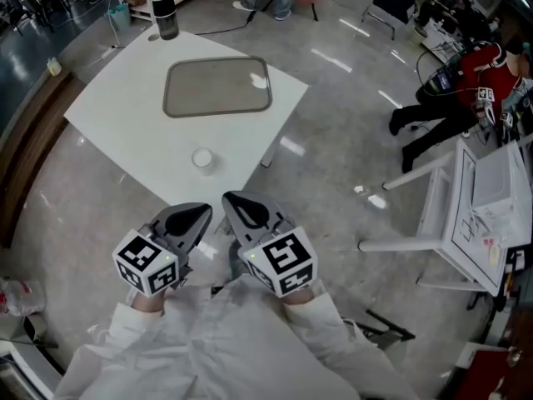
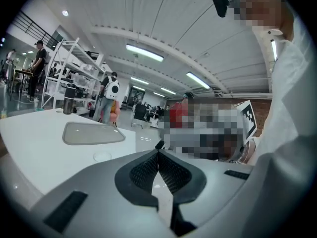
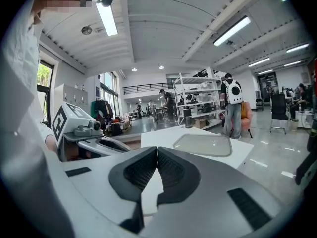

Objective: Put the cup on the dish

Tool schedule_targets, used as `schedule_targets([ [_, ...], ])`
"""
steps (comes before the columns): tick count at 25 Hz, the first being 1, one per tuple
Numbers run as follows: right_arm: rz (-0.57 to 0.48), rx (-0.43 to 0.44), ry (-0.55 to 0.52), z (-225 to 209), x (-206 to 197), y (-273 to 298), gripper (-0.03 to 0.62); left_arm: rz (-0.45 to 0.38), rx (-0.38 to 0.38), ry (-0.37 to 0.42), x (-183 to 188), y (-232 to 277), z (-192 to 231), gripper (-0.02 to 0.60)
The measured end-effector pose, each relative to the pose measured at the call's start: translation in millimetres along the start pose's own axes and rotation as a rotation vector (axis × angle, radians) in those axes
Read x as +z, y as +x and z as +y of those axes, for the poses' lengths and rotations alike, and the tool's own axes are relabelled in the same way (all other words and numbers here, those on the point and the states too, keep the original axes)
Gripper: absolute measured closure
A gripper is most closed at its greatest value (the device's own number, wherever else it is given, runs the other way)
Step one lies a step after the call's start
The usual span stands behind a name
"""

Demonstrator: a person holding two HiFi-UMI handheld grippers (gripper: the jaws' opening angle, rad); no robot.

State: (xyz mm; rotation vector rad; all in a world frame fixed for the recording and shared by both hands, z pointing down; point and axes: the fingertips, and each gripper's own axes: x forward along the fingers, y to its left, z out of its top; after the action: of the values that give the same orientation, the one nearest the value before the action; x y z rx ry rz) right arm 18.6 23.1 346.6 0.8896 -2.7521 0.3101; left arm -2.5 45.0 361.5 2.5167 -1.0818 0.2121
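While left gripper (image 1: pixel 203 213) and right gripper (image 1: pixel 228 198) hover off the tabletop's (image 1: pixel 117 123) near corner, jaws together and empty, the cup (image 1: pixel 202 158) stands just inside it.
Mouth up (apparently upright), it is apart from the dish (image 1: pixel 171 98) mid-tabletop; a bottle (image 1: pixel 166 12) stands at the far corner.

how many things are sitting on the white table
3 on the table: the cup by the near edge, the dish in the middle, and a dark flask at the far corner. Nothing looks hidden.
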Motion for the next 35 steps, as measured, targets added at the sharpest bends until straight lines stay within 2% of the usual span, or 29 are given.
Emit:
schedule_targets([
  [7, 0.002, 0.025, -0.022, -54.8, 23.0, 35.8, 0.582, -0.014, 0.082, -0.002, 29.0, 37.9, 49.7, 0.574],
  [12, 0.008, 0.056, -0.036, -83.7, 31.6, 56.8, 0.582, -0.055, 0.105, -0.017, 48.5, 60.3, 74.7, 0.574],
  [16, 0.033, 0.084, -0.037, -99.5, 26.9, 69.4, 0.582, -0.068, 0.128, -0.048, 50.5, 72.8, 88.1, 0.574],
  [22, 0.074, 0.121, -0.015, -99.9, 18.2, 80.4, 0.582, -0.064, 0.155, -0.093, 48.0, 78.7, 101.1, 0.574],
  [32, 0.102, 0.127, 0.009, -91.2, 12.0, 86.4, 0.582, -0.042, 0.159, -0.092, 43.5, 72.4, 110.4, 0.574],
  [35, 0.102, 0.116, 0.015, -90.5, 9.8, 89.6, 0.582, -0.024, 0.186, -0.089, 40.1, 68.3, 119.0, 0.574],
])
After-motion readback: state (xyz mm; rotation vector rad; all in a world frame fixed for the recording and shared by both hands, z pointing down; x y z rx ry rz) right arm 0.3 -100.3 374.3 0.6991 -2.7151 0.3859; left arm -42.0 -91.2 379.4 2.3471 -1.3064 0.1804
